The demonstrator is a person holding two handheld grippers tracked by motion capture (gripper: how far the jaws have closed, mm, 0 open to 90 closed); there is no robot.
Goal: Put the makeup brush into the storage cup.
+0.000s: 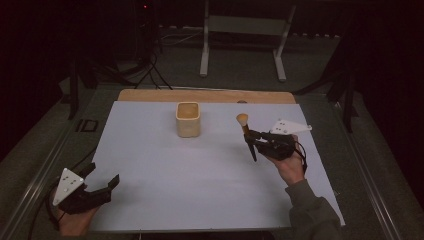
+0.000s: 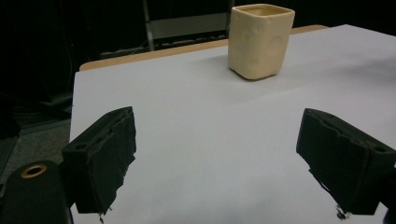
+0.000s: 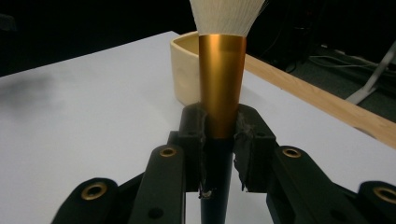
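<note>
A cream square cup [image 1: 188,119] stands upright on the white sheet [image 1: 200,170] toward the back middle. To its right, my right gripper [image 1: 253,137] is shut on a makeup brush [image 1: 246,134] with a gold ferrule, a black handle and pale bristles pointing up and away. Seen along the jaws in the right gripper view, the brush [image 3: 222,84] rises between them, with the cup [image 3: 187,70] behind it. My left gripper [image 1: 104,176] rests open at the sheet's front left corner, nothing between its fingers [image 2: 100,161]. The cup [image 2: 259,39] stands far ahead of it.
The sheet lies on a wooden tabletop [image 1: 205,95] whose edge shows at the back. A metal stand's legs [image 1: 242,45] rise on the floor beyond the table. Cables [image 1: 150,70] run on the floor at back left.
</note>
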